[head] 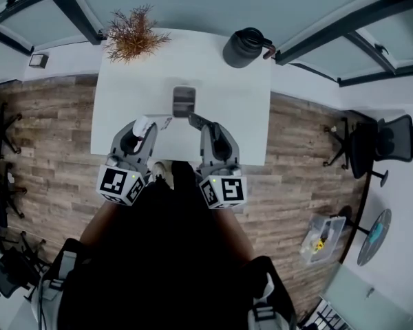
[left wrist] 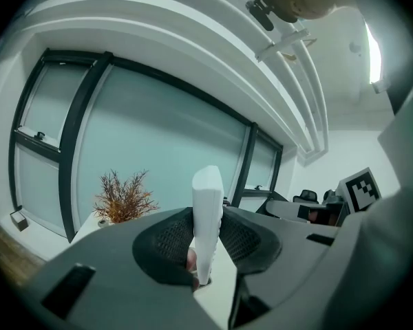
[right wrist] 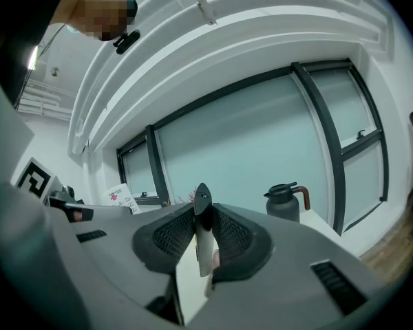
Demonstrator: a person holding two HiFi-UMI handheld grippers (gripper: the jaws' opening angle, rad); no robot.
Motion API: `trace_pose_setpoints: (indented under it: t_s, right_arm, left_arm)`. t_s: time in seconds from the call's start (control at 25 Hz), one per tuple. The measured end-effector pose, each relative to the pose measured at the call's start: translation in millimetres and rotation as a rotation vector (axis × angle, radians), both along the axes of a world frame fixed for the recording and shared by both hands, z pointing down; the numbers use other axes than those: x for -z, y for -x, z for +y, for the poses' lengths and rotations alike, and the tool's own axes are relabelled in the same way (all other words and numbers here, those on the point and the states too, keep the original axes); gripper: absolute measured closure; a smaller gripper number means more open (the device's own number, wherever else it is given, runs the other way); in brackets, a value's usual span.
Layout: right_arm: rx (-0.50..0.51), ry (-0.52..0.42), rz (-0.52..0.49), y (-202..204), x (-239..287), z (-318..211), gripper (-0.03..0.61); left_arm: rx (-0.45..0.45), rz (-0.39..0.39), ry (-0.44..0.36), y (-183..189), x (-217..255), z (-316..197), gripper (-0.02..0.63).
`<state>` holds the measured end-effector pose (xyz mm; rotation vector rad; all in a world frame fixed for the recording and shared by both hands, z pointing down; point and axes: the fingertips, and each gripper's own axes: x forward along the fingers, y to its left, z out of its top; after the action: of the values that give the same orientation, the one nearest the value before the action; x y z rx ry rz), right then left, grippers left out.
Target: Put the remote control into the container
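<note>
i had the left gripper point(left wrist: 206, 245) clamped on the white remote point(left wrist: 207, 208), a smooth, flat plastic slab with rounded corners, standing upright between the ribbed black pads of its jaws. the right gripper point(right wrist: 204, 238) pinched a slim bar point(right wrist: 202, 199), dark at its pointed tip and pale along its edge, its jaws set narrow around it. from the head view both hovered over the near edge of the matte white counter point(head: 124, 95), the remote outside the container point(head: 184, 102), a small grey rectangular box farther up the counter. a rust-brown dried plant point(head: 132, 34) and a rounded black jug point(head: 244, 47) stood at the far corners.
</note>
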<state>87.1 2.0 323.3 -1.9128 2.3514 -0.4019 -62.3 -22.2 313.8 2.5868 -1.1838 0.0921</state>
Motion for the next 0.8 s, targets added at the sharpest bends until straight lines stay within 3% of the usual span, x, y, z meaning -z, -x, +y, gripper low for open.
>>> trace_pose_setpoints:
  t_s: [0.2,0.8]
  right_arm:
    - [0.020,0.029,-0.019,-17,-20,-31,0.503]
    - [0.041,0.108,-0.035,-26,-78,-81,0.503]
  left_arm:
    - [0.014,-0.014,0.034,-18,-16,-24,0.497]
    - [0.028,-0.035,0.112,-27,-53,-46,0.497]
